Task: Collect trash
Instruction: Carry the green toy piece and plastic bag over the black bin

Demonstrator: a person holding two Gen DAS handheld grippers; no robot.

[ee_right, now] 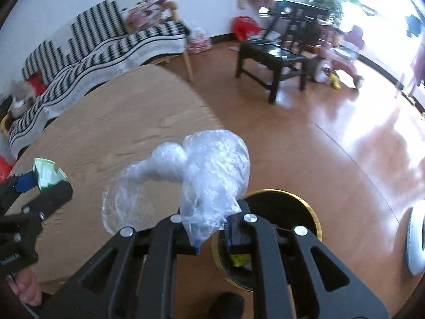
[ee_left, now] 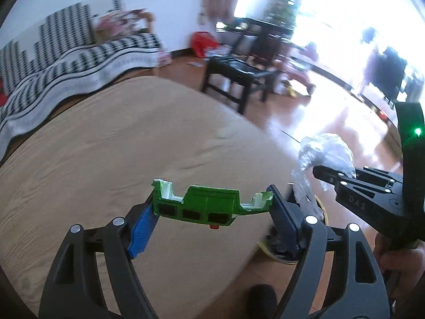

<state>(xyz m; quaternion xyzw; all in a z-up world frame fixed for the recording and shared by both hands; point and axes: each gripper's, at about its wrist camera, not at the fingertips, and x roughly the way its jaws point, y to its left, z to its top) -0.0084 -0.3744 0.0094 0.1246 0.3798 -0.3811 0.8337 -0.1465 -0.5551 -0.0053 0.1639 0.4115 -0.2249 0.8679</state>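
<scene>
So it's a living room with a shiny wooden floor, glare pouring in from the bright windows on the far side, and a big round tan table with a faint wood grain taking up most of the near view. Behind the table, against the white wall, there's a long sofa under a black-and-white zigzag cover with some clutter piled on it. Past the table's far edge sits a low black side table with a glossy top, and a red bag is on the floor by the wall beyond that. Right beside the table, down on the floor, is a black bin with a gold rim and something yellow inside. The left gripper hangs over the table's near edge, jaws spread wide and clamped on the ends of a torn green carton. The right gripper is just off the table's edge, above the bin, pinched tight on a crumpled clear plastic bag that puffs up from its jaws.
</scene>
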